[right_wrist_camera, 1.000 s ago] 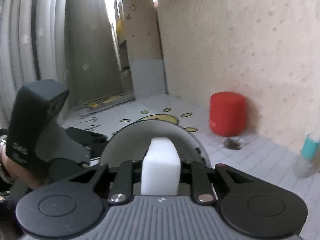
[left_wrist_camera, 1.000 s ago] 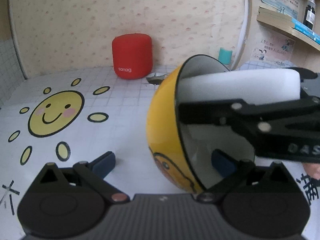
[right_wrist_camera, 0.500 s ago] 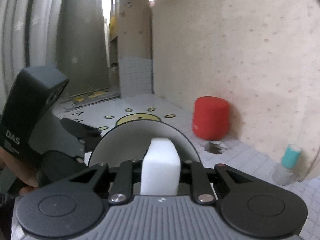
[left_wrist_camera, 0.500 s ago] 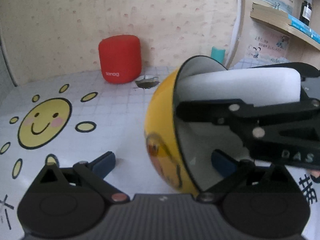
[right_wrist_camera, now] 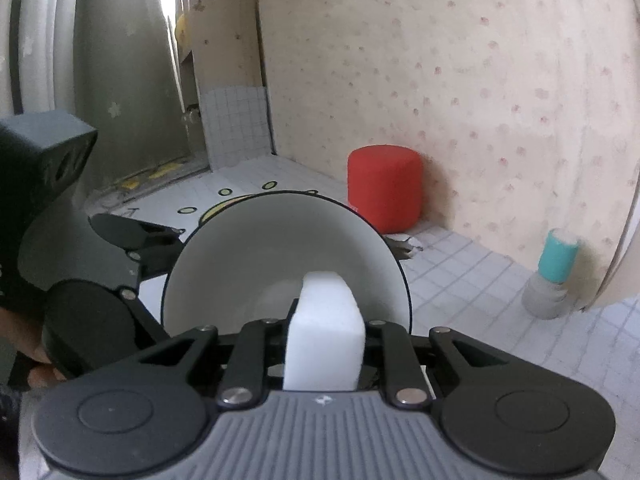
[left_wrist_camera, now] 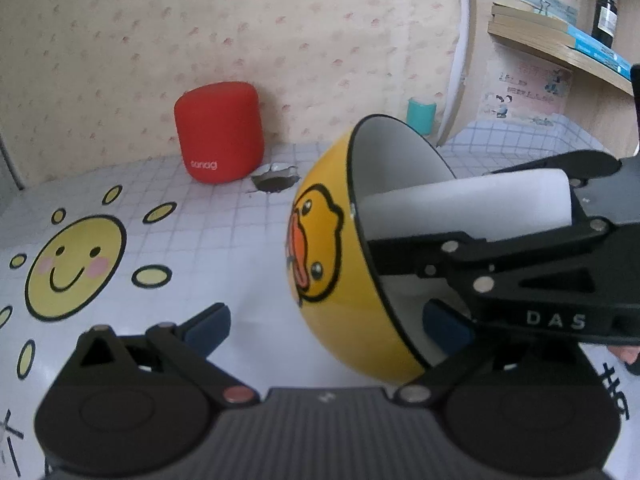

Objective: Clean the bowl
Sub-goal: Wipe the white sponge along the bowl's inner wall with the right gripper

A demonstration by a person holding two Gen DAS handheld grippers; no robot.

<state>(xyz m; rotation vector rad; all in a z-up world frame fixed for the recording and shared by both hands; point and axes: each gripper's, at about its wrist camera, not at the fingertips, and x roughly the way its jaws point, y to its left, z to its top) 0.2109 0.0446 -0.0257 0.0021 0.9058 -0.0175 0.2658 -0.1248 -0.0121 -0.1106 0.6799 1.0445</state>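
Observation:
A yellow bowl (left_wrist_camera: 320,248) with a duck picture stands tilted on its side, its white inside (right_wrist_camera: 280,248) facing my right gripper. My right gripper (right_wrist_camera: 324,320) is shut on a white sponge (left_wrist_camera: 472,204), whose front end (right_wrist_camera: 324,312) reaches into the bowl against its inner wall. My left gripper (left_wrist_camera: 328,324) is open and straddles the bowl's lower wall. Its right blue pad (left_wrist_camera: 444,326) sits inside the bowl. The left pad (left_wrist_camera: 208,324) stays outside, with a strip of table showing between it and the bowl.
The white gridded table cover (left_wrist_camera: 224,240) carries a yellow sun drawing (left_wrist_camera: 76,266). A red cylinder speaker (left_wrist_camera: 219,136) stands at the back wall, with a torn hole (left_wrist_camera: 276,182) in the cover beside it. A teal-capped bottle (right_wrist_camera: 554,276) stands to the right, and a shelf (left_wrist_camera: 560,46) with books hangs above.
The bowl has turned about its axis, bringing the duck face round into the left wrist view. The sponge end sits lower in the bowl. Both grips are unchanged.

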